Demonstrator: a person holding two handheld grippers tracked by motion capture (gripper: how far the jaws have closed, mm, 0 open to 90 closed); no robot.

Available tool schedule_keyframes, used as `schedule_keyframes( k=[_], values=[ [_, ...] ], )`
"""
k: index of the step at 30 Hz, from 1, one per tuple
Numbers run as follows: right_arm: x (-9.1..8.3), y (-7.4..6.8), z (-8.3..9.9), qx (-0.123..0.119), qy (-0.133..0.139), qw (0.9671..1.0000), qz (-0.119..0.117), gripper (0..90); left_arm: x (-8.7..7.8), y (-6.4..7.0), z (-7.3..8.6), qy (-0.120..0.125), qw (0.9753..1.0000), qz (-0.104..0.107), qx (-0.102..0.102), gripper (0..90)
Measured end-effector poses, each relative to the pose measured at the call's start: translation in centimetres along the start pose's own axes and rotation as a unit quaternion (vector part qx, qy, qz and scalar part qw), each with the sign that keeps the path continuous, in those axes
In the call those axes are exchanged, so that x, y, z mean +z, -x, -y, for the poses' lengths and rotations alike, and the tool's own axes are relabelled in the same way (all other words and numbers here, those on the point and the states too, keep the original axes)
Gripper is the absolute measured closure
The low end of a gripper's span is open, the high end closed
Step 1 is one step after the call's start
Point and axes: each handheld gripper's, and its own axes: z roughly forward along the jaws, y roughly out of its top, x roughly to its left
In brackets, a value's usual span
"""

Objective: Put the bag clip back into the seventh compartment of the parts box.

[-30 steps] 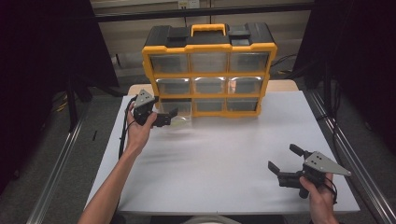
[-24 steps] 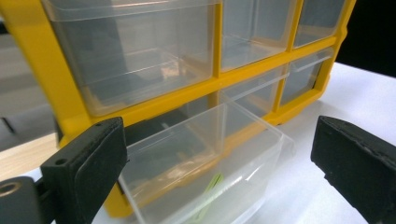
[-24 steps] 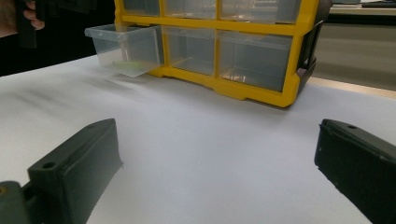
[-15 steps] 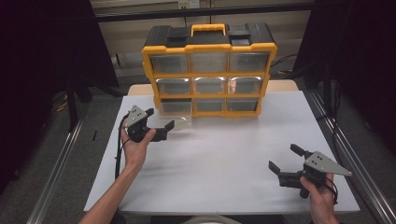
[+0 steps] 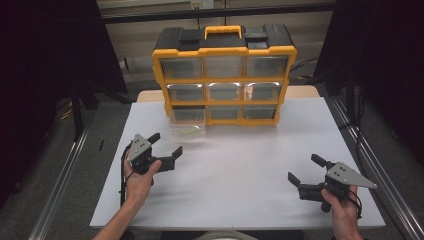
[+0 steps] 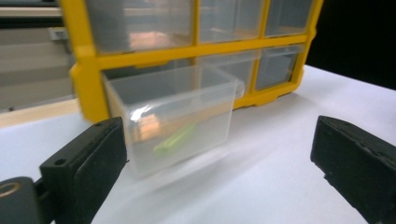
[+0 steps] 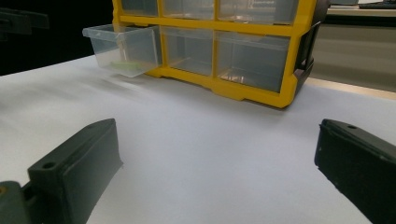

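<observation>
A yellow and black organiser (image 5: 224,75) with clear drawers stands at the back of the white table (image 5: 235,170). Its bottom-left drawer (image 5: 187,124) is pulled out, and a thin green item (image 6: 173,139) lies inside it. My left gripper (image 5: 164,148) is open above the table, a short way in front of that drawer and apart from it. My right gripper (image 5: 305,170) is open near the front right of the table with nothing between its jaws. The drawer (image 7: 123,49) and the organiser (image 7: 224,42) stand far beyond the right gripper's jaws.
Metal rails (image 5: 60,185) run along both sides of the table. A dark floor and black curtains surround it. A wide stretch of white tabletop lies between the two grippers.
My left gripper has drawn back from the organiser toward the person and to the left, leaving the bottom-left drawer pulled out. The right gripper has stayed put.
</observation>
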Motion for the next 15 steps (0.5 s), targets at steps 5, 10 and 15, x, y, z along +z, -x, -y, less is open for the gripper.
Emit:
schedule_keyframes(
  k=[5,10,15],
  values=[
    [0.0,0.0,0.0,0.0,0.001,1.0,-0.001,0.0,-1.1,0.2,0.9,-0.017,0.9998,0.003,0.001,3.5],
    [-0.1,0.1,0.0,0.003,0.0,1.0,0.005,0.0,-2.9,-0.1,1.4,-0.005,1.0,0.006,-0.005,3.5],
    [0.0,0.2,0.0,0.001,-0.001,1.0,0.006,0.0,-5.0,0.2,1.9,-0.015,0.9995,-0.011,0.024,3.6]
  ],
)
